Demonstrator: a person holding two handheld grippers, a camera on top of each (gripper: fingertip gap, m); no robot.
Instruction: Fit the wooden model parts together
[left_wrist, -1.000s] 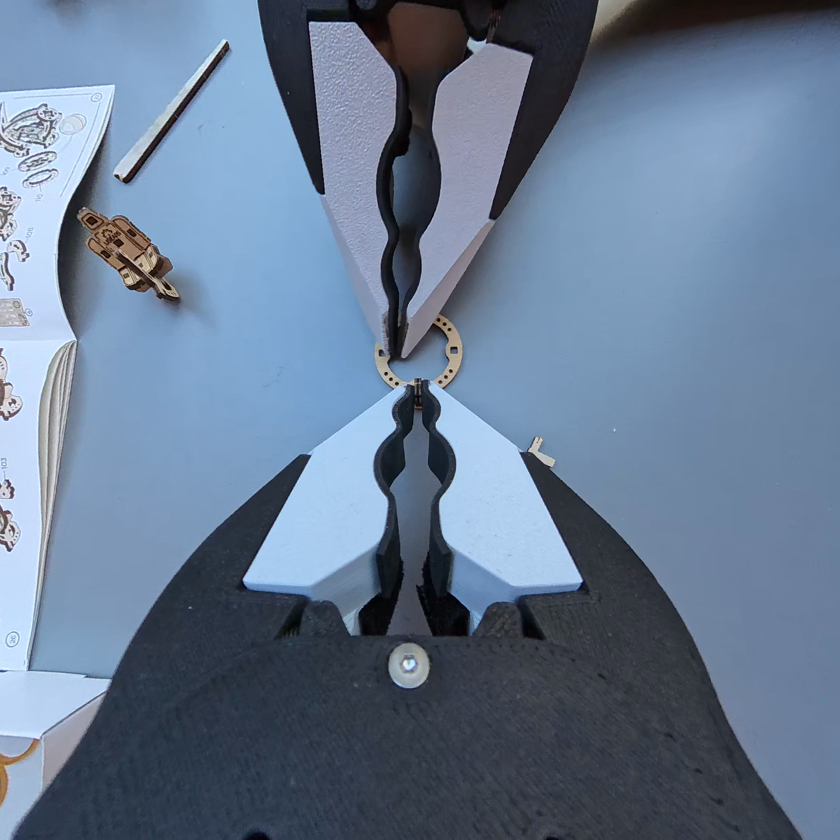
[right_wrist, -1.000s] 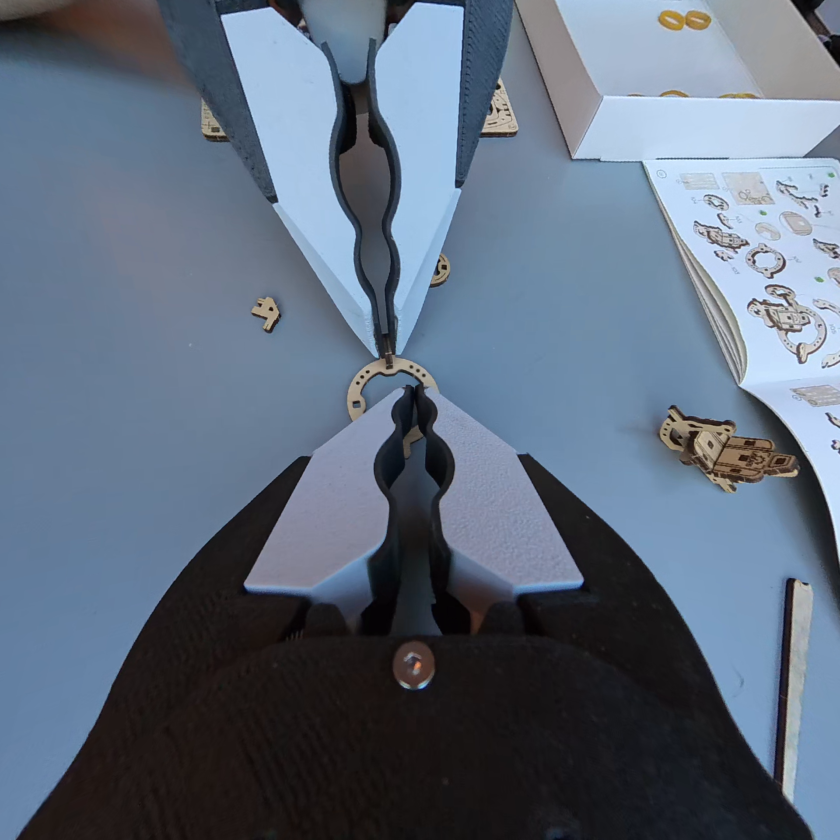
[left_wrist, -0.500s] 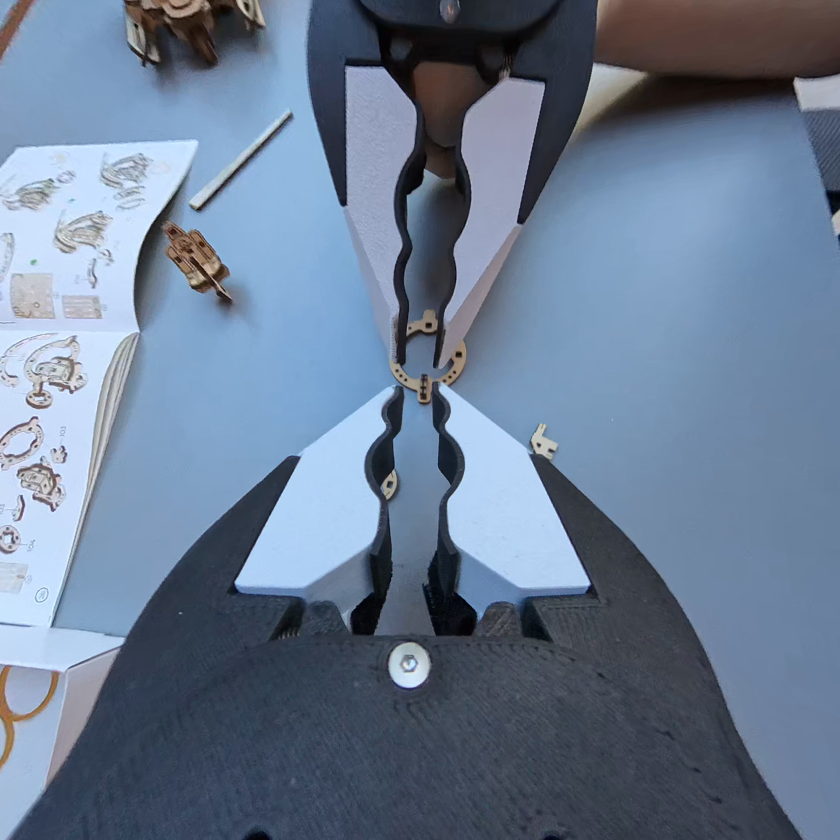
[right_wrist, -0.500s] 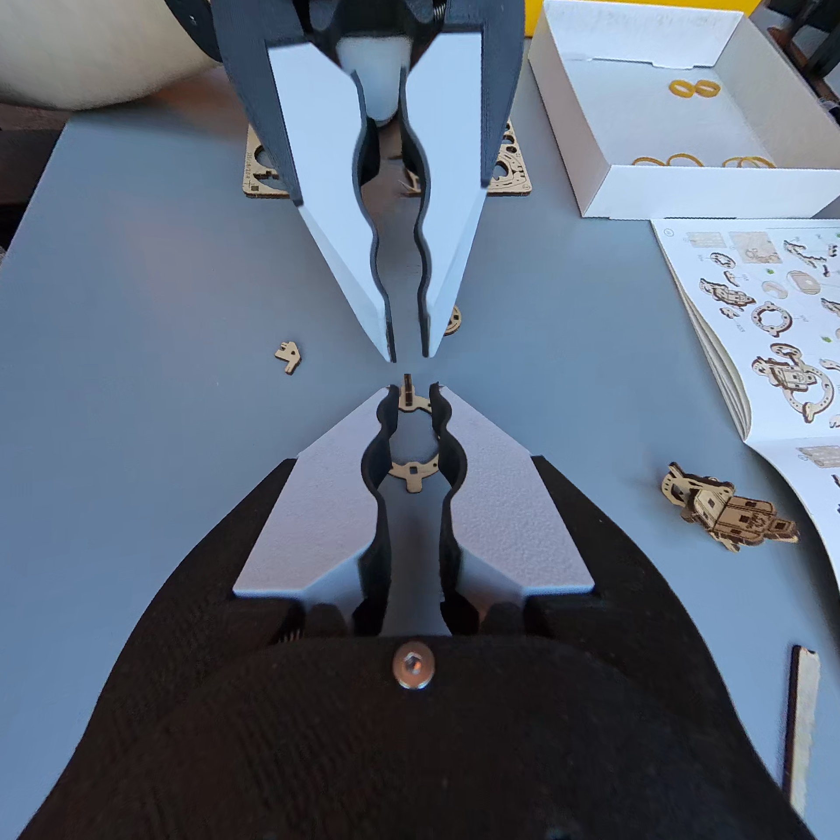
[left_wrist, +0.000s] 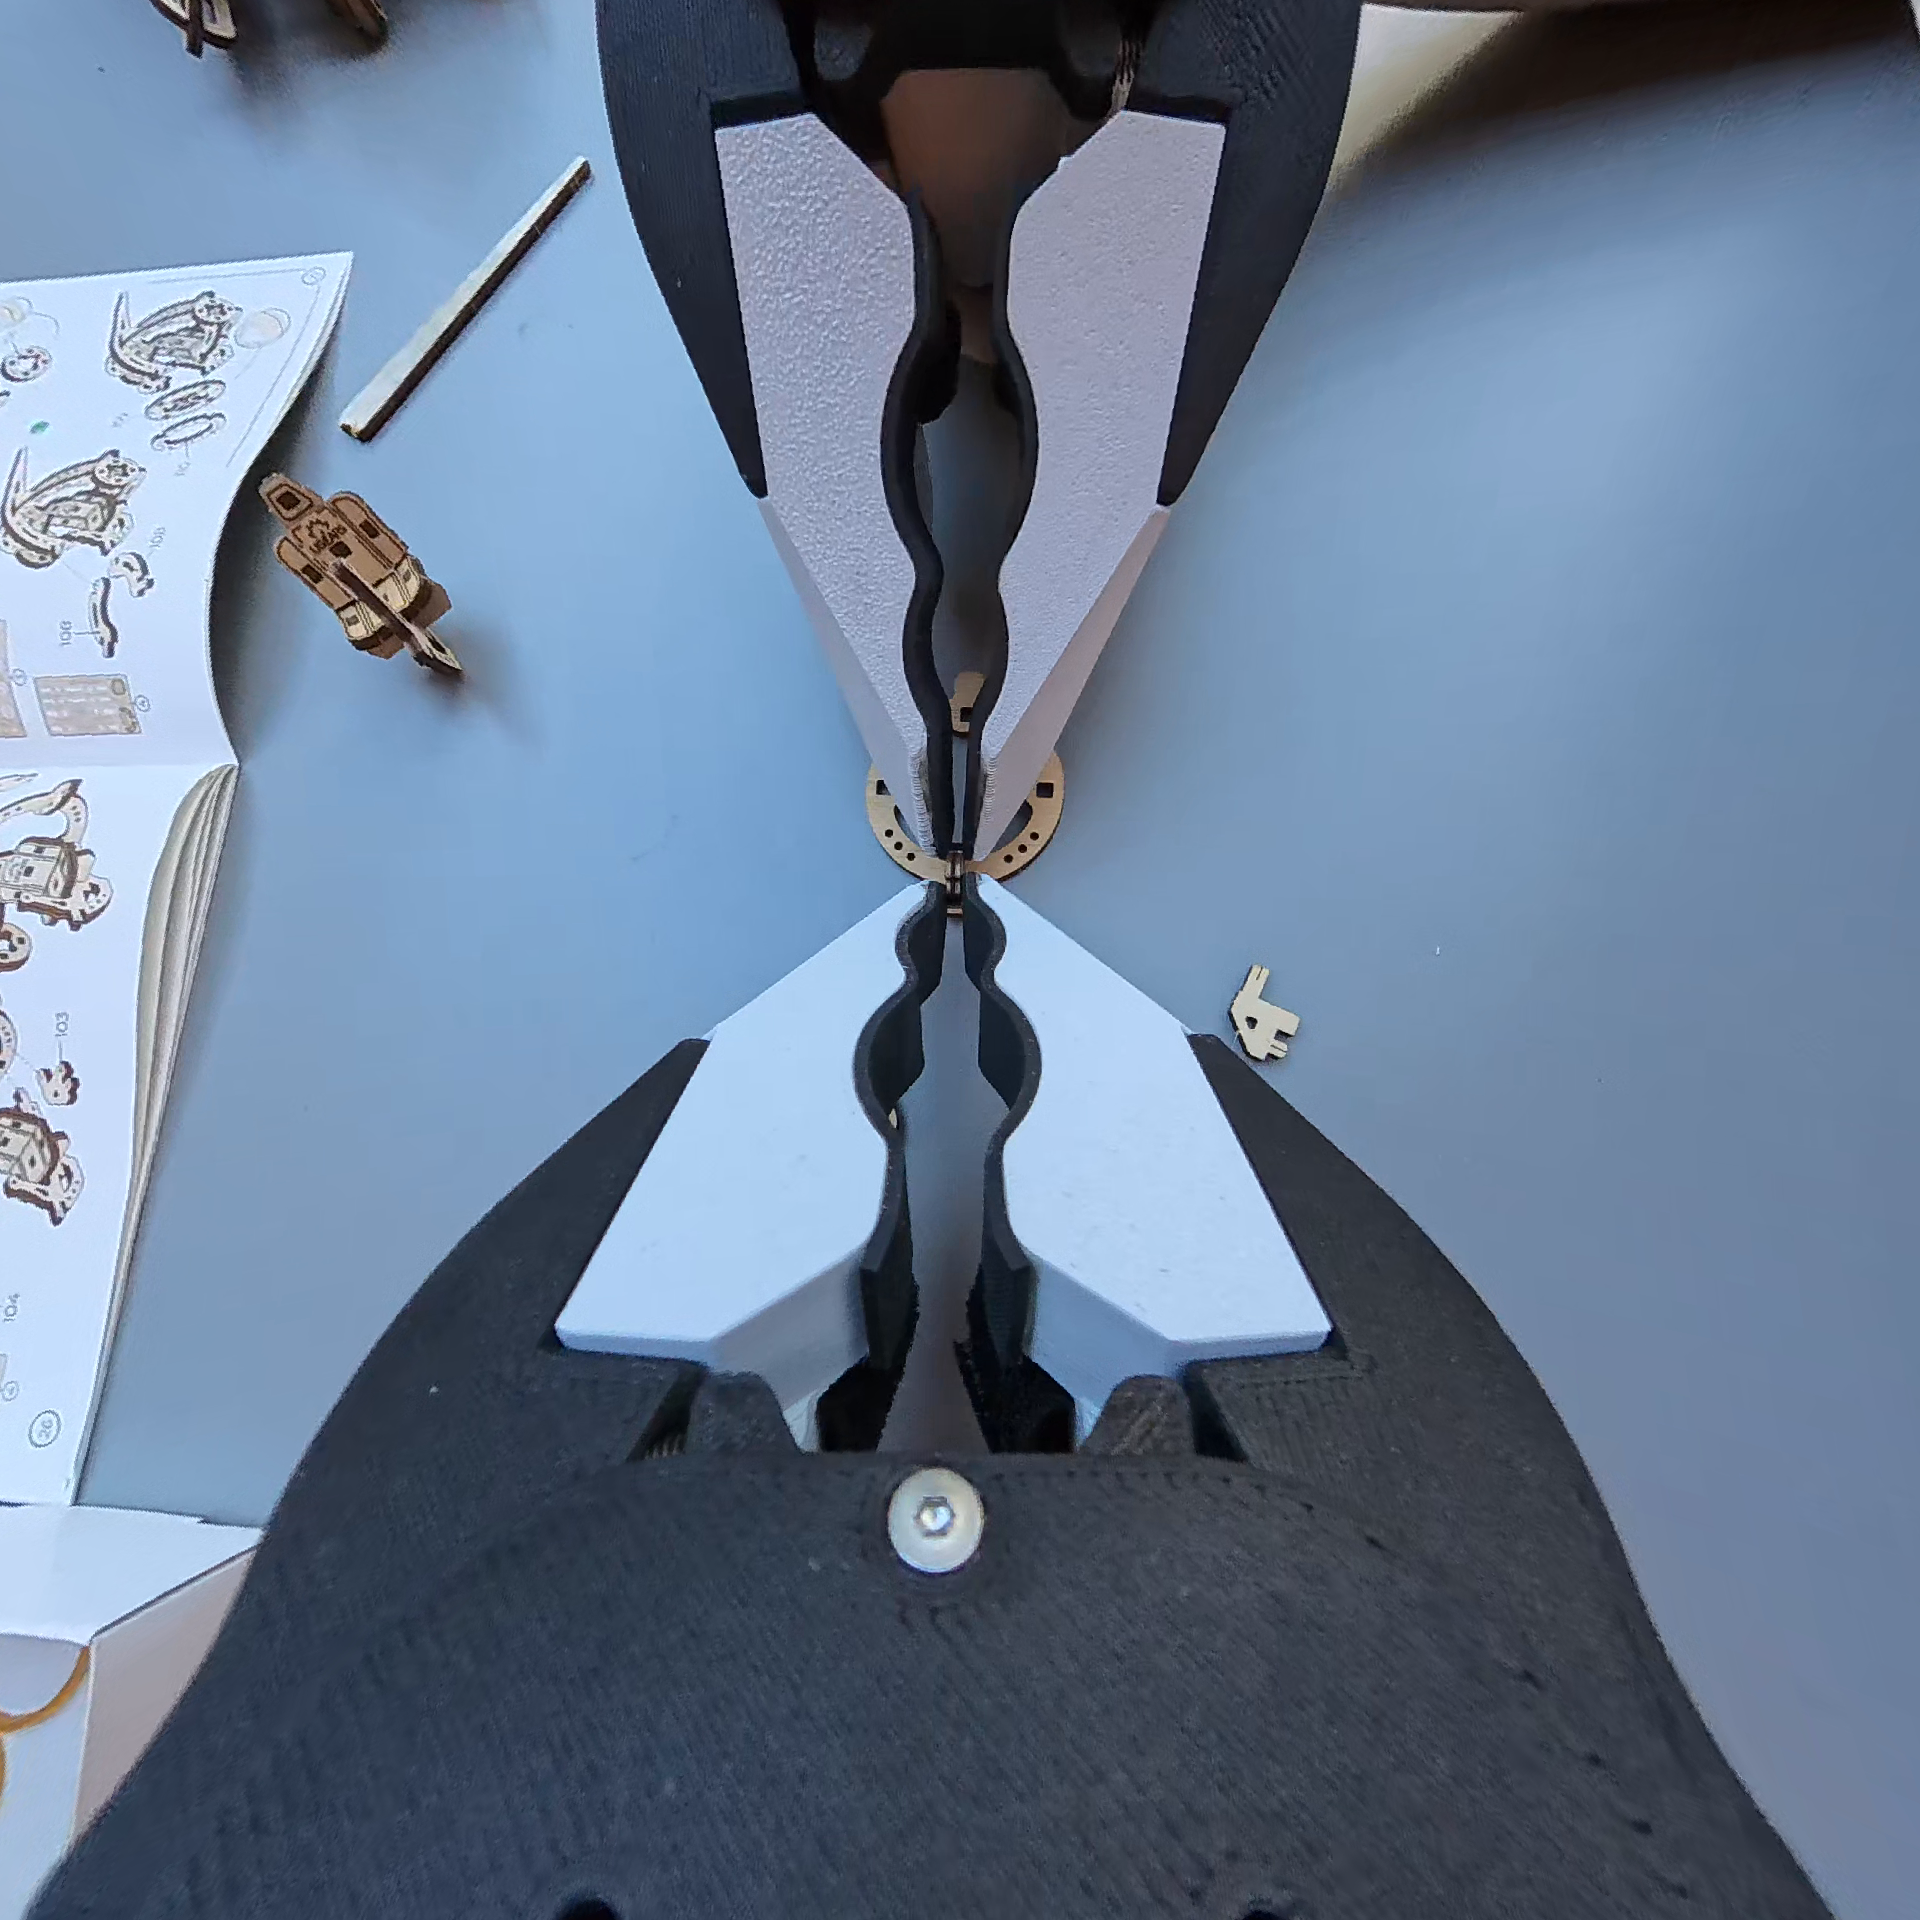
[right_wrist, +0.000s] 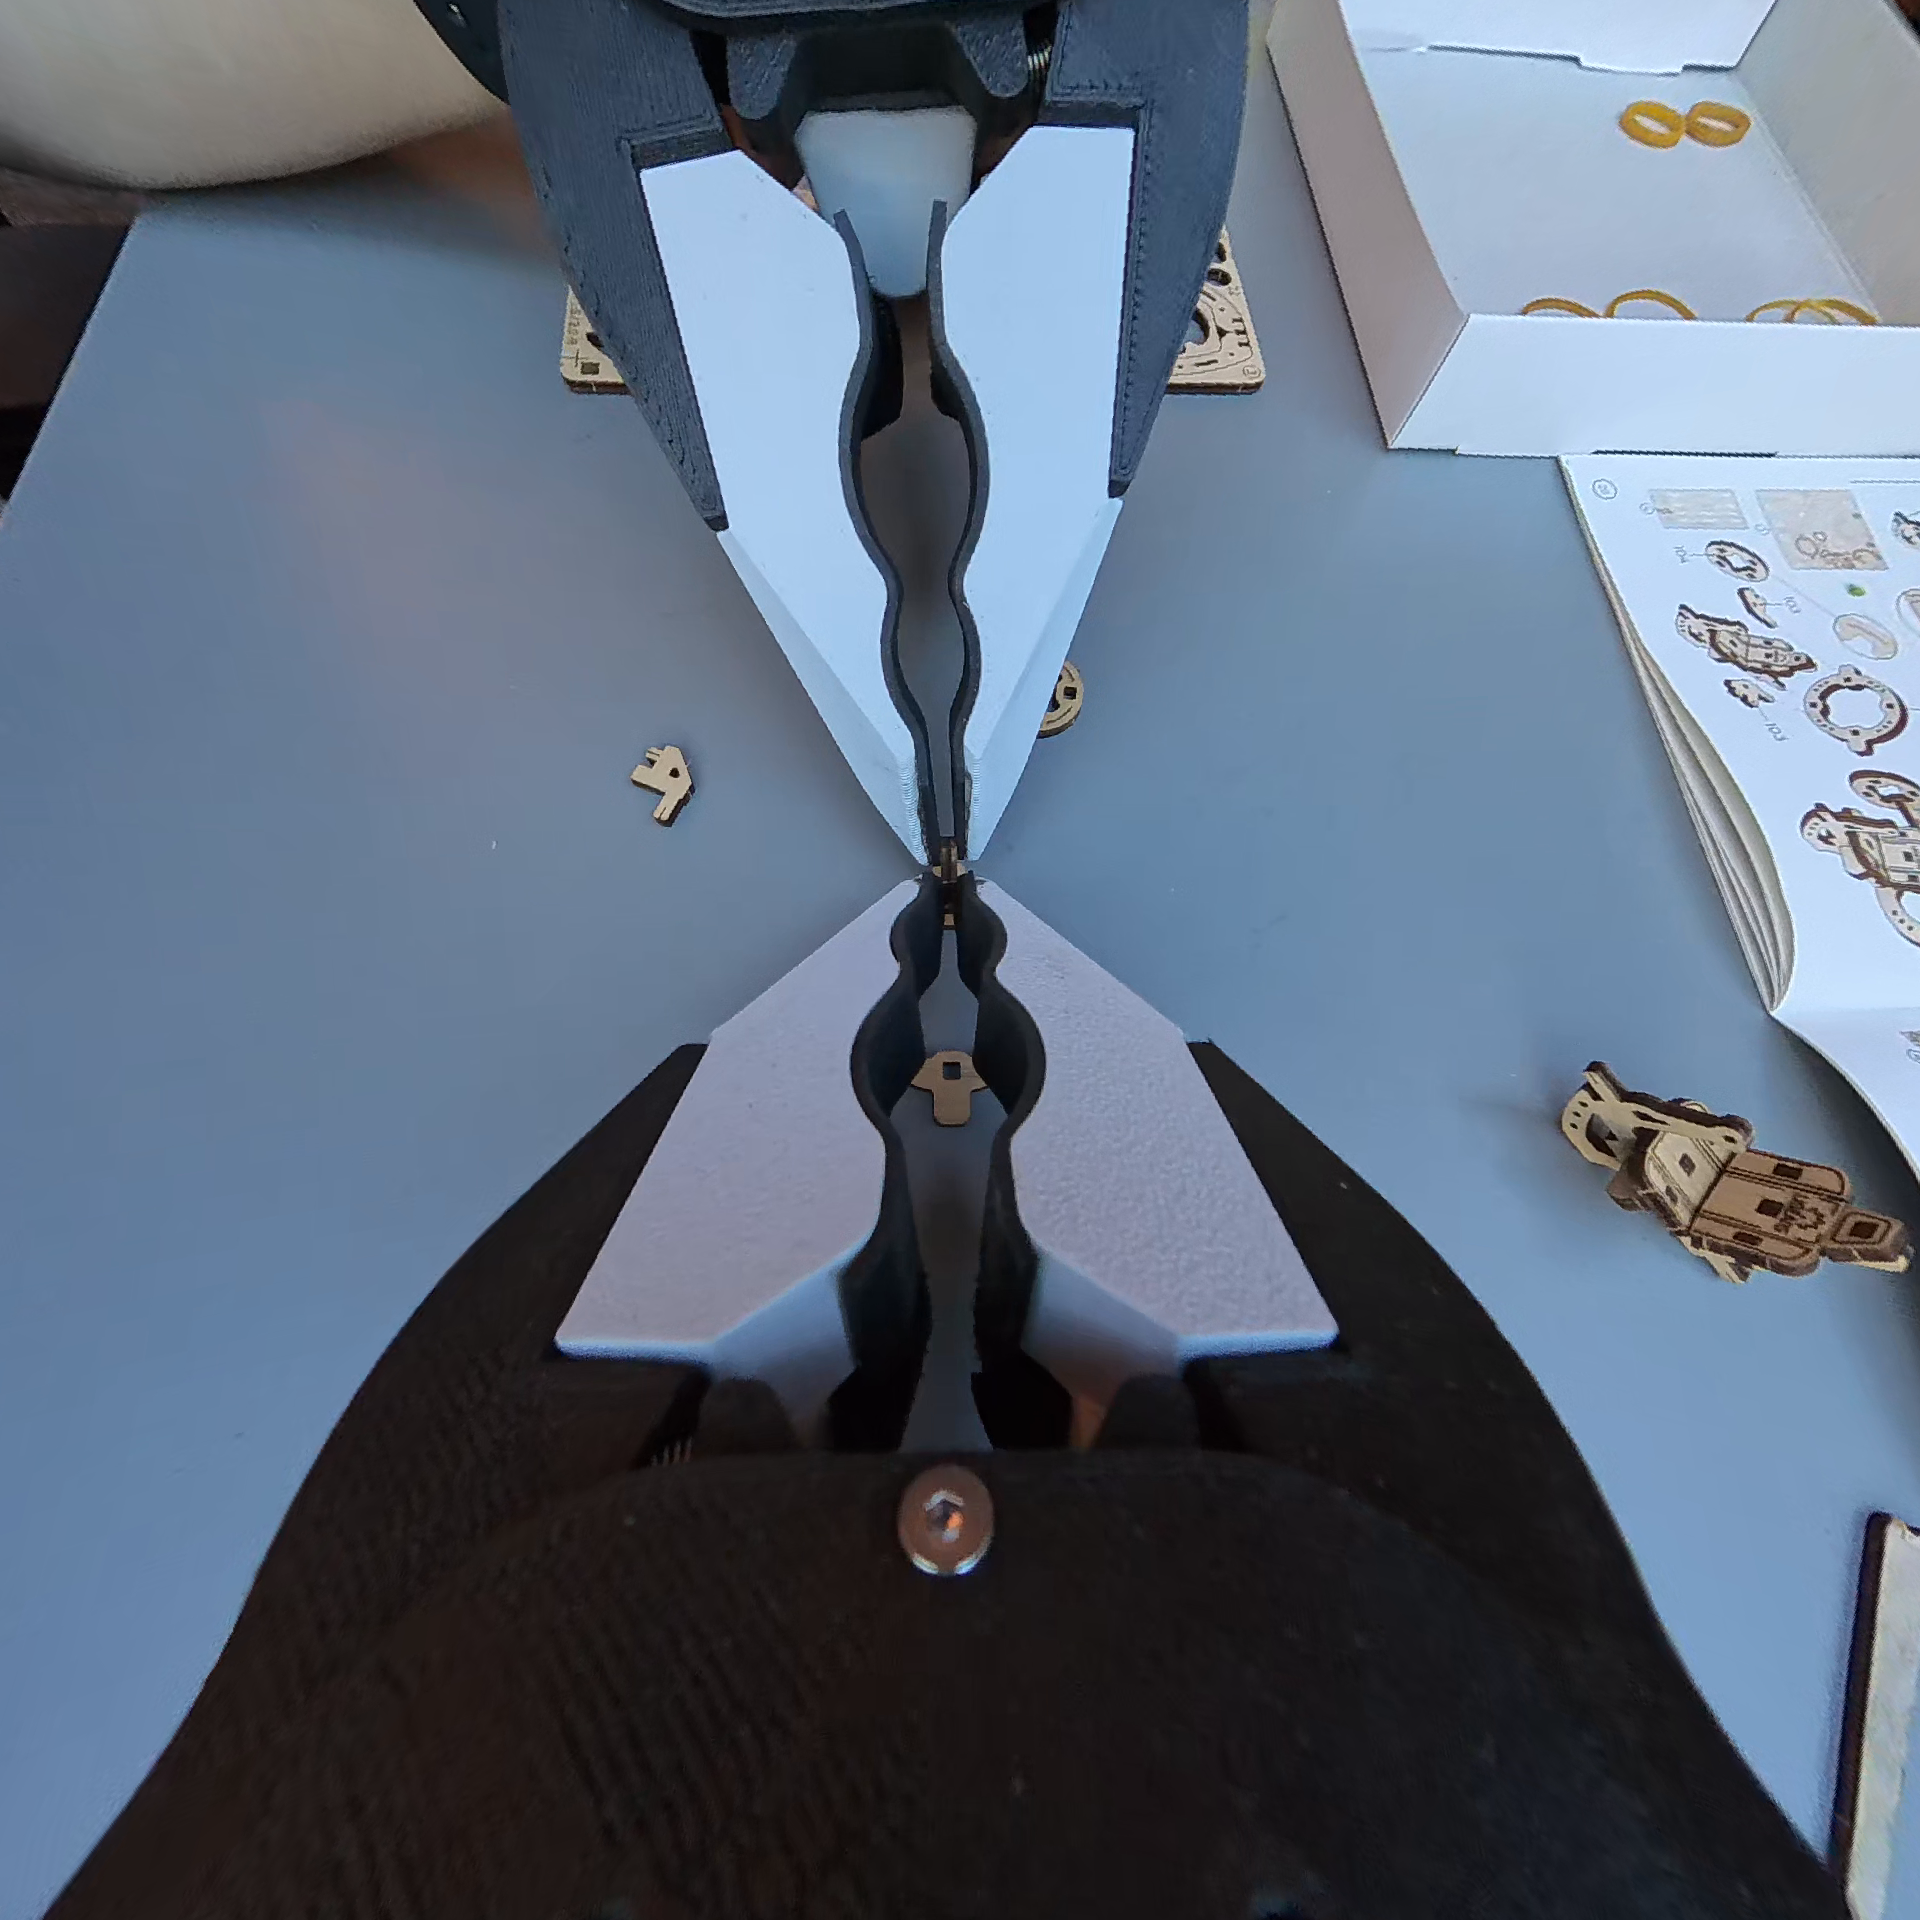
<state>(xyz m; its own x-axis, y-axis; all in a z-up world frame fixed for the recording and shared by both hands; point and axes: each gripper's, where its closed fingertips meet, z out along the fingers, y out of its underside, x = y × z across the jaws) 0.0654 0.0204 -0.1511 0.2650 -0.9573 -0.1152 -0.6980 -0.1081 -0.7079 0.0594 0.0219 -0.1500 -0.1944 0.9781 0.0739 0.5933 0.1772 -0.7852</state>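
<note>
A thin wooden ring (left_wrist: 1039, 821) with small holes lies flat on the grey table (left_wrist: 1558, 727). A tiny dark wooden peg (left_wrist: 953, 883) stands at its near edge. My left gripper (left_wrist: 954, 902) is shut on this peg. My right gripper (left_wrist: 954, 840) comes in from the opposite side, tip to tip with the left, and is shut on the ring's edge at the same spot. In the right wrist view the right gripper (right_wrist: 948, 906) faces the left gripper (right_wrist: 945, 854), with the peg (right_wrist: 948, 864) between them. The ring's inner tab (right_wrist: 948, 1101) shows through the finger gap; the rest of the ring is hidden.
An open instruction booklet (left_wrist: 104, 727) (right_wrist: 1818, 727) lies beside a small wooden robot figure (left_wrist: 358, 571) (right_wrist: 1745, 1184) and a wooden stick (left_wrist: 468, 301). A loose small part (left_wrist: 1262, 1013) (right_wrist: 662, 795) lies nearby. A white box (right_wrist: 1455, 343) and a cut-out wooden sheet (right_wrist: 1226, 343) sit farther off. Less than 4 cm separates the two grippers' tips.
Half a second ago both grippers were open and slightly apart over the ring. Both have closed and now meet tip to tip at the ring's edge.
</note>
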